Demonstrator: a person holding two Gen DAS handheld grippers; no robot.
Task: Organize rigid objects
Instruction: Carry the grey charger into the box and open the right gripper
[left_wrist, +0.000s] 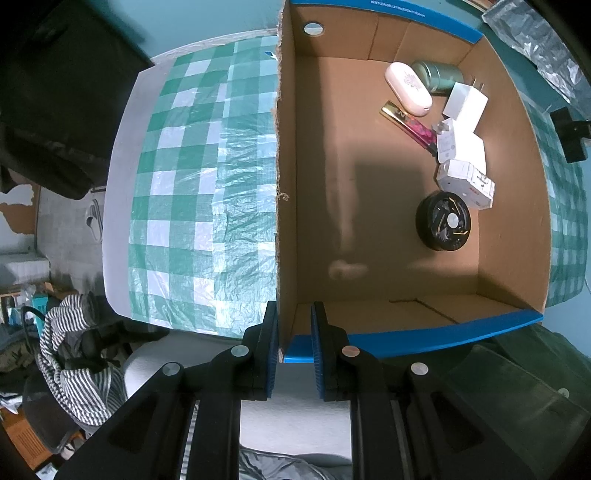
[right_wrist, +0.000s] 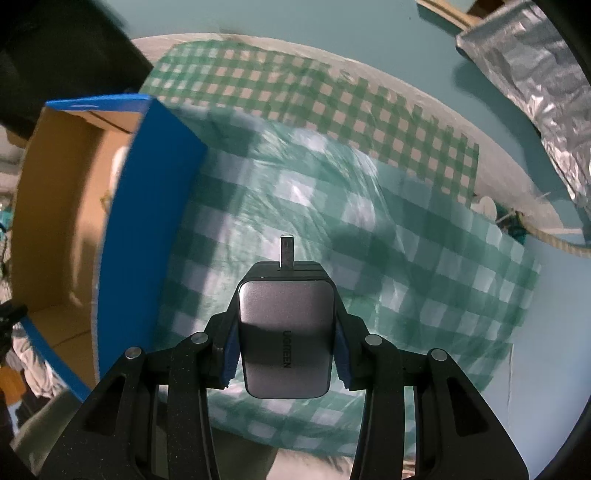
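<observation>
From the left wrist view, the left hand-held gripper (left_wrist: 294, 345) reaches forward at the near corner of a cardboard box (left_wrist: 369, 236), its two blue-padded fingers (left_wrist: 271, 354) straddling the box's torn left wall and pinching it, one finger outside and one inside. The box sits on a desk covered by a green checked cloth (left_wrist: 192, 192). Lying in the box's far right part are a pink oval case (left_wrist: 408, 89), a green tin (left_wrist: 439, 75), a white plug charger (left_wrist: 464, 101), a second white charger (left_wrist: 460, 142), a small white box (left_wrist: 467, 182), a pink and gold stick (left_wrist: 408, 125) and a round black tin (left_wrist: 445, 220), clustered closely, several touching. From the right wrist view, the right hand-held gripper (right_wrist: 284, 330) is held above the checked cloth (right_wrist: 424, 266), to the right of the box's blue outer wall (right_wrist: 147, 206), and is clenched on a grey charger (right_wrist: 284, 332) whose metal prong points forward, away from the camera. Crumpled silver foil (right_wrist: 535, 81) lies at the far right.
</observation>
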